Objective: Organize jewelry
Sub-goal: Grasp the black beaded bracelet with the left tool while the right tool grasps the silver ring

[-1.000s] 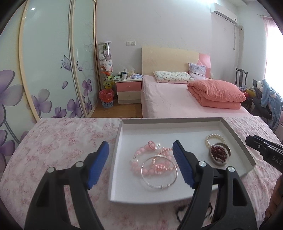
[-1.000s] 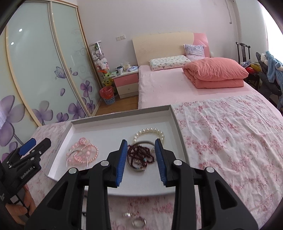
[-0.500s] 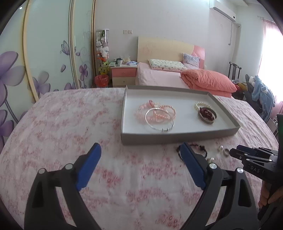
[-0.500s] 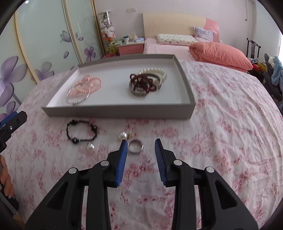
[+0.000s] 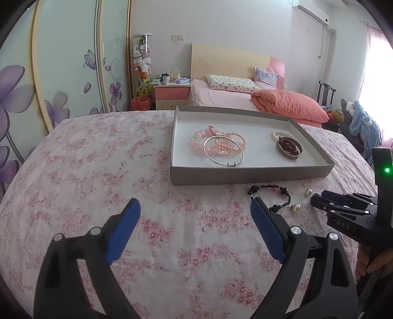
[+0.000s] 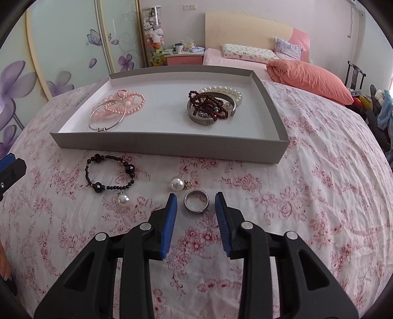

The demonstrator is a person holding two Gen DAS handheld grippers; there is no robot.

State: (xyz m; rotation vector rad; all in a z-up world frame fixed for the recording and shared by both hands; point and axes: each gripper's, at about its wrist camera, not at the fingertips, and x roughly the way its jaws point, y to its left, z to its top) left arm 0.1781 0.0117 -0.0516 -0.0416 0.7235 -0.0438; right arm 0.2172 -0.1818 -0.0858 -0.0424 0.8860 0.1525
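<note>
We're over a table draped in a pink floral cloth (image 6: 319, 171), wrinkled and busy with rose print, in a bedroom. The right gripper (image 6: 195, 203) hangs low near the cloth's near edge, its blue pads parted just wider than a silver ring (image 6: 196, 201) lying flat on the cloth between the tips; neither pad touches it and it grips nothing. Just beyond the ring sits a pearl earring (image 6: 177, 183), with a 2nd pearl earring (image 6: 123, 200) off to the left, and a black beaded bracelet (image 6: 108, 174) lies left again, close to the tray's front wall.

The grey cardboard tray (image 6: 172, 144) sits toward the far side of the cloth. Inside, at its left end, pink bead bracelets (image 6: 122, 103) overlap a thin silver bangle (image 6: 106, 117); at its right end a dark red bead string (image 6: 208, 105) is piled on a grey cuff (image 6: 200, 120), touching a white pearl bracelet (image 6: 226, 89) behind.

The left gripper (image 5: 195, 208) hovers over bare cloth left of the tray's front, spread wide and holding nothing.

Room now: a bed (image 5: 221, 98) with a salmon duvet (image 5: 289, 106) and a floral pillow beyond the table, a pink nightstand (image 5: 170, 94) beside it, a wardrobe with purple flower doors (image 5: 61, 73) on the left, an air conditioner (image 5: 312, 14) high on the far wall.
</note>
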